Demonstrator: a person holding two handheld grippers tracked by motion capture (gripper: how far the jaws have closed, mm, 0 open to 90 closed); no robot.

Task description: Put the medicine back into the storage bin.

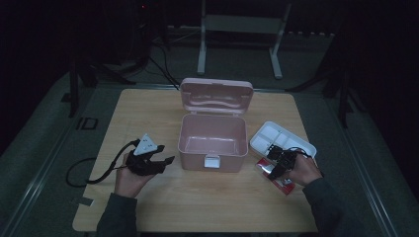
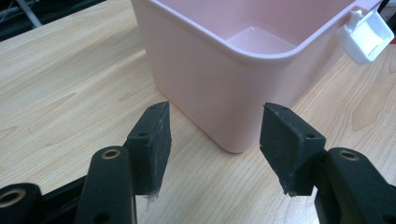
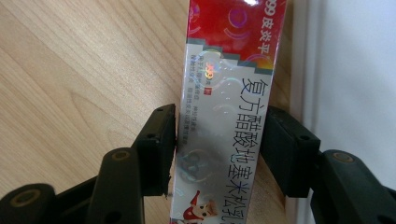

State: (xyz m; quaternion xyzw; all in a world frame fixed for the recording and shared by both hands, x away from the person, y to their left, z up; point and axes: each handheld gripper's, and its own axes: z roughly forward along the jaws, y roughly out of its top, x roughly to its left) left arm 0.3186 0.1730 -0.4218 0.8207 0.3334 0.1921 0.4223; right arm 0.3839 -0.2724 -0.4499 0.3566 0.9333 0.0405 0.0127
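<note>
Right gripper (image 3: 217, 149): jaws down over the red and silver medicine carton (image 3: 229, 116), one on each long side. The left pad sits at the carton's edge; a sliver of gap may remain there, and the right pad is partly hidden behind the carton, so I cannot tell whether the pads are pressing yet. In the high view the right gripper (image 1: 277, 165) is over the carton (image 1: 276, 178), which lies flat on the wooden table (image 1: 148, 113). Judgement: the grasp is being set, the lift has not begun.

Just beyond the right gripper, on its far side, lies the white divided tray (image 1: 281, 139); its edge runs just beside the carton in the right gripper view (image 3: 345, 70). I cannot tell whether carton and tray touch.

Left gripper (image 2: 215, 149): jaws spread, nothing between the pads. In the high view the left gripper (image 1: 157, 163) rests near the table's front left, pointing toward the box. Straight ahead of its jaws is a rounded front corner of the pink storage box (image 2: 224, 70), near but not touching. The white latch (image 2: 366, 35) hangs at the box front, off to that gripper's right.

Box status: the box (image 1: 212, 136) sits between the two grippers and a little farther off, its lid (image 1: 216, 96) swung open and leaning back. The interior looks empty as far as both views show.

Progress, as a judgement: box opened, that part done. If the carton is meant for the box, pinching, lifting, carrying it left to the box and releasing all remain; tray and lid may follow.
</note>
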